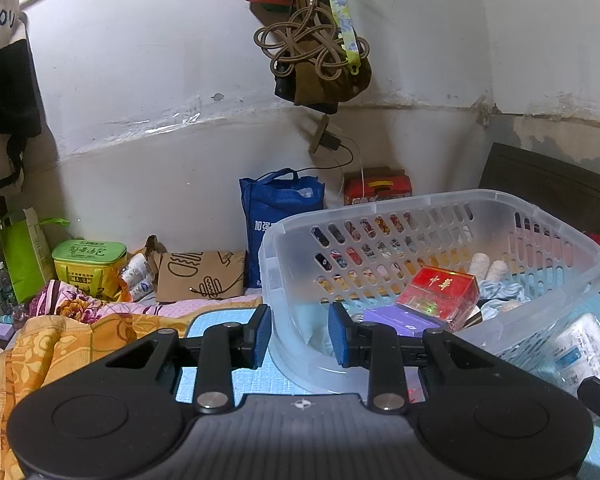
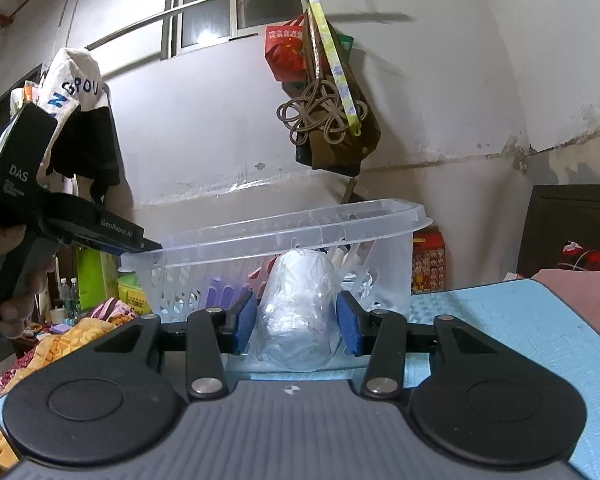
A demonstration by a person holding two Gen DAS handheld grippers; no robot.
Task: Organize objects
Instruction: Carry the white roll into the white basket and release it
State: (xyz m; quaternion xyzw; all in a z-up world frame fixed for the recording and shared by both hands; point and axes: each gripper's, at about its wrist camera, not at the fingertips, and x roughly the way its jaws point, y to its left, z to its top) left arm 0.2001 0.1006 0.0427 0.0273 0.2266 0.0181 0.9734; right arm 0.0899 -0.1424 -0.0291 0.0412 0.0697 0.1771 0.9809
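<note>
2 claws working at a clear plastic basket [image 1: 440,216] on a blue mat [image 2: 520,332]

The left claw [image 1: 296,330] is straddling the basket's near corner – 1 blue pad is sitting outside the wall and 1 inside, pinching the rim. Inside the basket a red box [image 1: 440,292] is lying on a purple box [image 1: 400,320], with white rolled cloth [image 1: 488,266] behind them. The right claw [image 2: 296,318] is pinching a clear plastic-wrapped white bundle [image 2: 300,308] just in front of the basket's side wall – both blue pads are pressing on the wrapping. A hand [image 2: 16,300] is gripping the left claw's black handle at the left edge of the right wrist view
</note>
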